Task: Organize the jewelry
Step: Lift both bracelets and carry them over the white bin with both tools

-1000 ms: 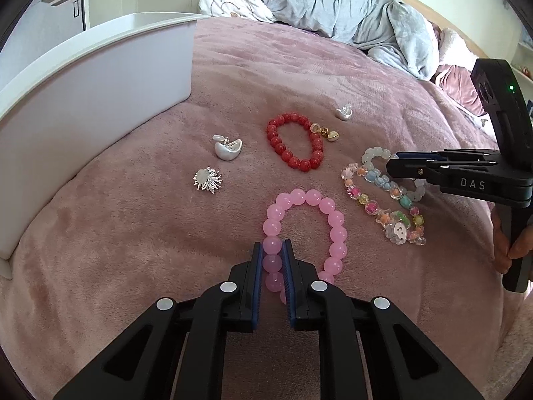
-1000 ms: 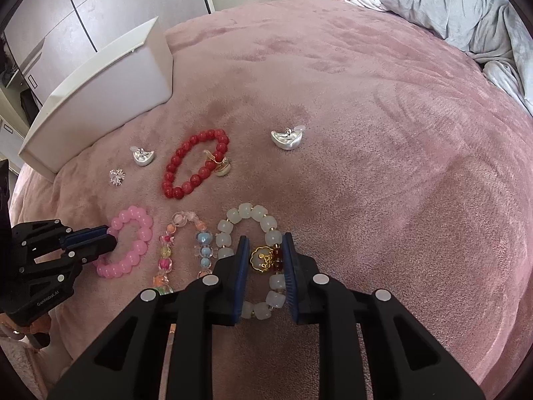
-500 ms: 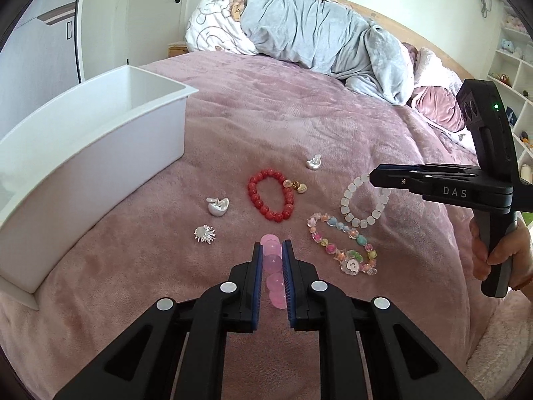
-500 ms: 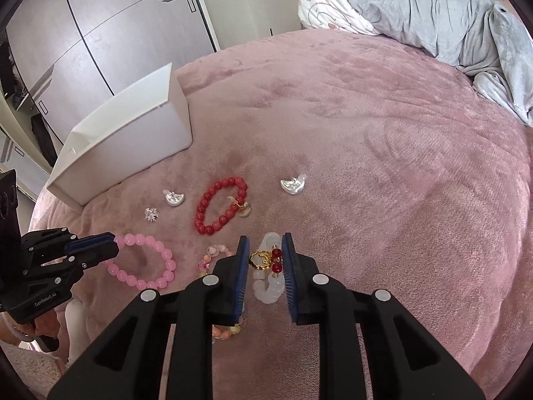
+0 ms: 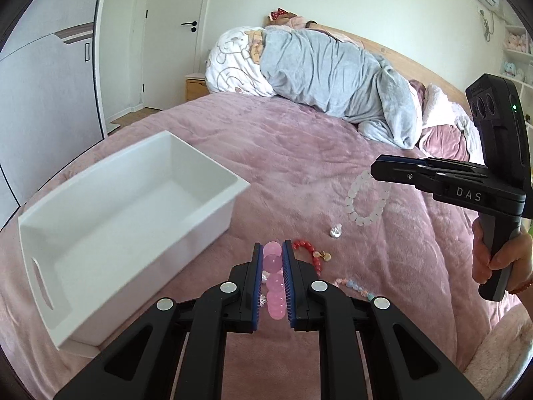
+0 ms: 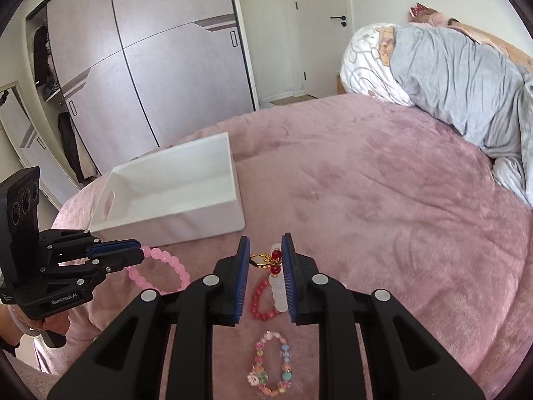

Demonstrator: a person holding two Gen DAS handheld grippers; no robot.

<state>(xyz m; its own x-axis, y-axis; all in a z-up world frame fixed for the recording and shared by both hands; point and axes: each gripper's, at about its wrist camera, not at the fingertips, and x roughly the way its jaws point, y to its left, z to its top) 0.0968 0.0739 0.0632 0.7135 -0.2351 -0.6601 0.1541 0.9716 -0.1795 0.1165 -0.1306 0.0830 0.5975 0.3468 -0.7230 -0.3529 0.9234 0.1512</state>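
Beside the white box (image 5: 126, 220), on its near side and lifted clear of the bed (image 5: 299, 153): left gripper (image 5: 273, 276) clenched on a pink bracelet (image 5: 274, 286), right gripper (image 6: 265, 266) clenched on a white bracelet (image 6: 278, 291), each pinched at one spot so the loop dangles free. Probably raised to clear the box wall before dropping in. Lying loose near the box: red bracelet (image 6: 261, 303), colourful bracelet (image 6: 271, 363), small silver charm (image 5: 335, 230). Box interior bare, so sorting barely begun.
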